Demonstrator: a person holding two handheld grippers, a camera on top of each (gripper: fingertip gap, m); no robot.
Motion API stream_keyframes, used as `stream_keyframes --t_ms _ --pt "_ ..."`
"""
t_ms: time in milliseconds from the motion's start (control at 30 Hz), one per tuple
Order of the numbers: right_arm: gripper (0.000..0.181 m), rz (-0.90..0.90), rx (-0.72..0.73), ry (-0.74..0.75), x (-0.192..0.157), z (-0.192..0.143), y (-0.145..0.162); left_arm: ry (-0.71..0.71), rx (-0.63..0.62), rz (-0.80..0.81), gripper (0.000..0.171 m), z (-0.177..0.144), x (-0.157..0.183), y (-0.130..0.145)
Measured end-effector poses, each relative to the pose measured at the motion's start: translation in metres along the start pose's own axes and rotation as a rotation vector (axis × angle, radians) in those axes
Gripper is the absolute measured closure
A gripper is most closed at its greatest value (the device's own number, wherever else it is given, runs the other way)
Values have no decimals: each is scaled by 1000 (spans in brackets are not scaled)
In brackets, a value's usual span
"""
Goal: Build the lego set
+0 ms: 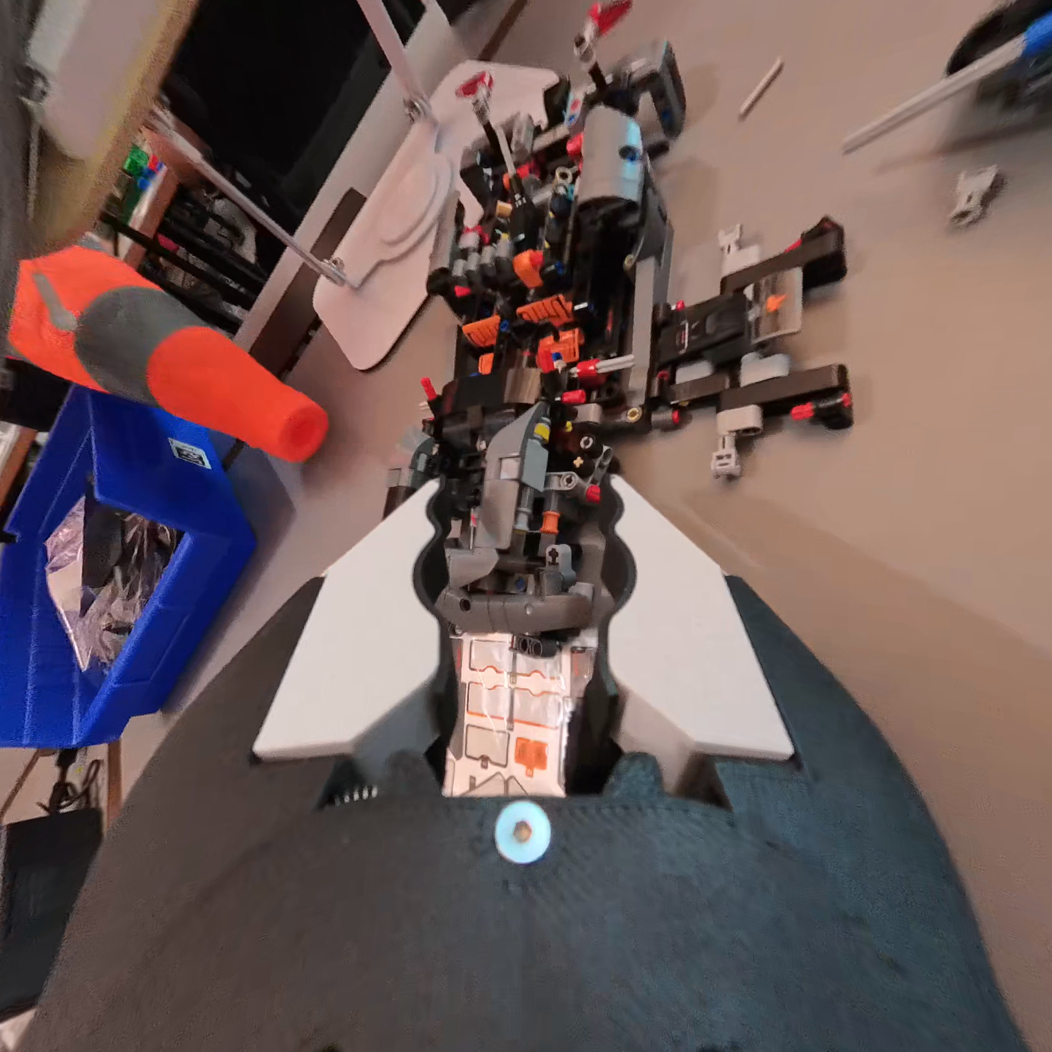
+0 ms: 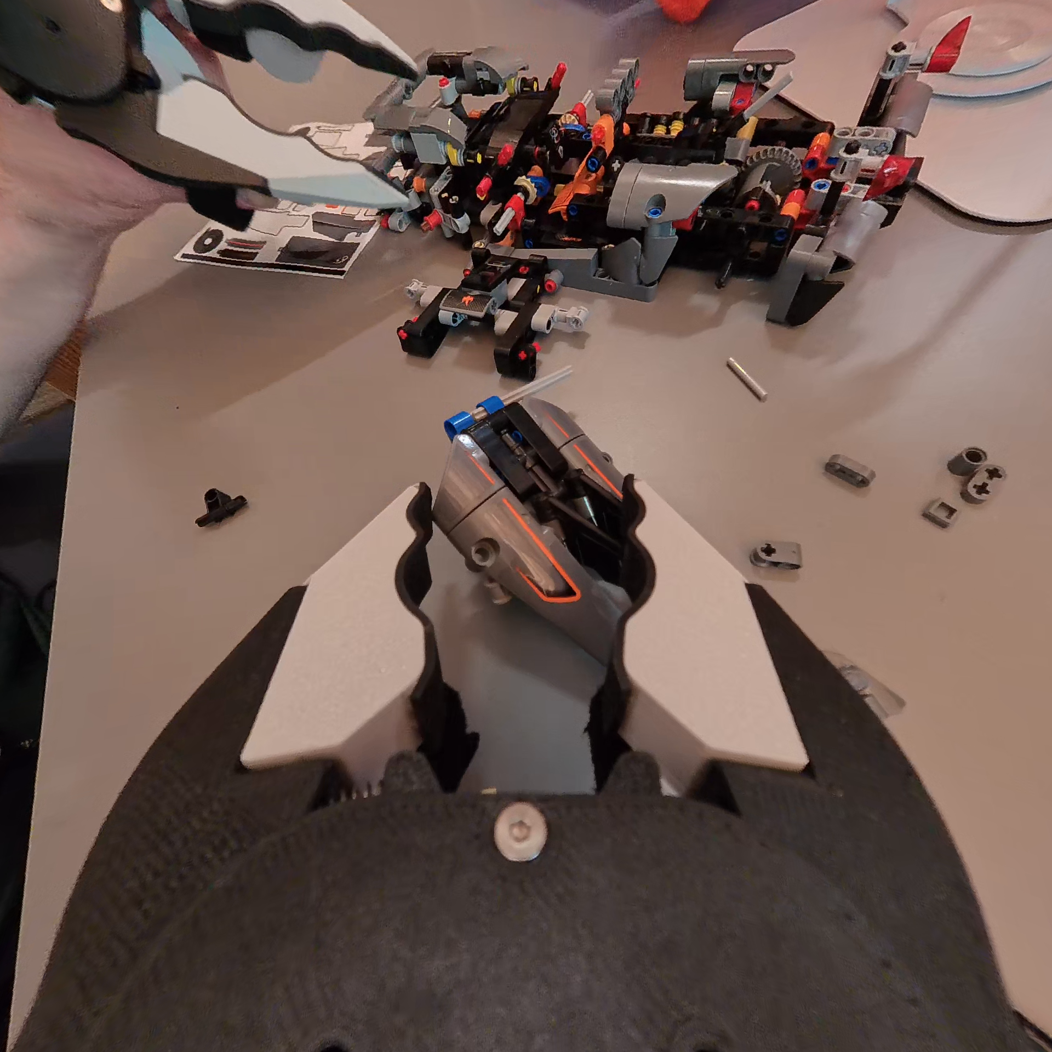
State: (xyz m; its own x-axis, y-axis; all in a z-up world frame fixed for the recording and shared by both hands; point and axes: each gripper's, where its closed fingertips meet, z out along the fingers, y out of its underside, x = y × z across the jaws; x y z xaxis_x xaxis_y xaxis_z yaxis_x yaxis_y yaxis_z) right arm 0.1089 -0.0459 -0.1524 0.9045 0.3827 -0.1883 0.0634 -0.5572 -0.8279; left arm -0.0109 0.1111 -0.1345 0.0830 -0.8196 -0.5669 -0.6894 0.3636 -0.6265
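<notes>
The long lego car chassis (image 1: 569, 273), black and grey with orange and red parts, lies on the table (image 2: 296, 410); it also shows in the right wrist view (image 2: 654, 188). My left gripper (image 1: 521, 512) is shut on the chassis's near grey end; it also shows in the right wrist view (image 2: 407, 134) at the top left. My right gripper (image 2: 526, 506) is shut on a grey body panel assembly (image 2: 512, 529) with orange lines and blue pins, held tilted above the table. A sticker sheet (image 1: 506, 717) lies under the left gripper.
A small black subassembly (image 2: 495, 313) lies in front of the chassis. Loose parts lie around: a black connector (image 2: 219, 506), a grey axle (image 2: 747, 378), grey pieces (image 2: 976, 475). A blue bin (image 1: 114, 569) stands left. A white stand base (image 2: 996, 114) lies behind. The grippers' ends are close to 20 centimeters from one another.
</notes>
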Motion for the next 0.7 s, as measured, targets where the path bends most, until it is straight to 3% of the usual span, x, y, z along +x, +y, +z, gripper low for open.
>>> stream_keyframes --t_ms 300,700 --pt "115 2 0 -2 0 0 0 25 -55 57 124 26 5 7" --pt "115 3 -2 -1 -1 0 1 77 -65 51 132 33 0 4"
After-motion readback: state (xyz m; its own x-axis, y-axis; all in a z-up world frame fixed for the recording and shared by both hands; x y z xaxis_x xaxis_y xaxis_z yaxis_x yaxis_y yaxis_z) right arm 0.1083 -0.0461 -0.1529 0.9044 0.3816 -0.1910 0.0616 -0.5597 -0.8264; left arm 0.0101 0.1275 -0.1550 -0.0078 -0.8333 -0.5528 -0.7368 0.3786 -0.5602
